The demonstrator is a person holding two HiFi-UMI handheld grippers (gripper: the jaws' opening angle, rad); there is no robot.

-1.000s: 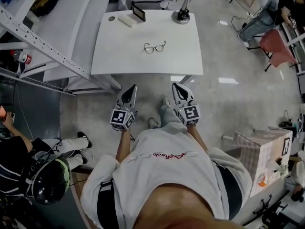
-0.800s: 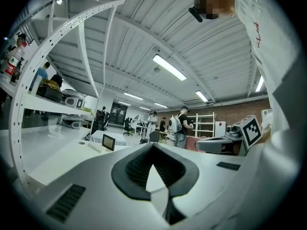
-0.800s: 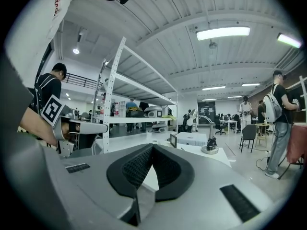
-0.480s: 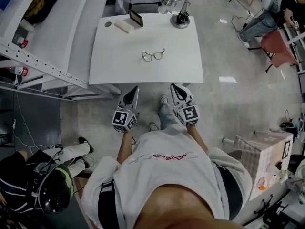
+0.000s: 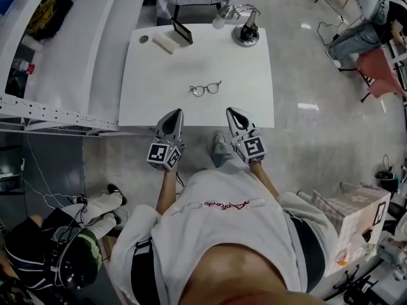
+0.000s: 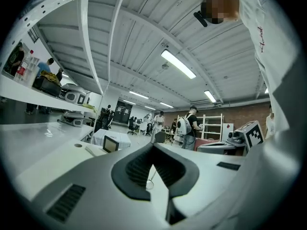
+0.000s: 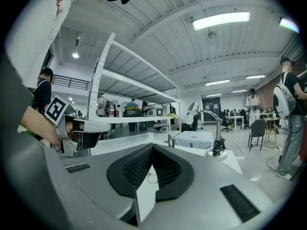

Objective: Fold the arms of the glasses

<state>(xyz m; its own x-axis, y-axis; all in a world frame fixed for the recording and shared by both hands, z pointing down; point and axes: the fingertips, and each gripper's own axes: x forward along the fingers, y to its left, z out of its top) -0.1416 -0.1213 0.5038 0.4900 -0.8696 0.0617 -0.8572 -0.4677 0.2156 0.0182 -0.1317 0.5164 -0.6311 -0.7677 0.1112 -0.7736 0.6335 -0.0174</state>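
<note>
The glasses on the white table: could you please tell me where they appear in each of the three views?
Head view: the glasses lie near the middle of the table, upper centre of the picture.
Left gripper view: glasses low centre, glimpsed in the gap between the jaws.
Right gripper view: glasses low centre, in the gap between the jaws.
Shared landmark: the small standing screen at the table's far edge.

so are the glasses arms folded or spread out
Spread, it seems: in the head view the glasses show a thin arm sticking out behind one lens. They're small, so not certain.
</note>
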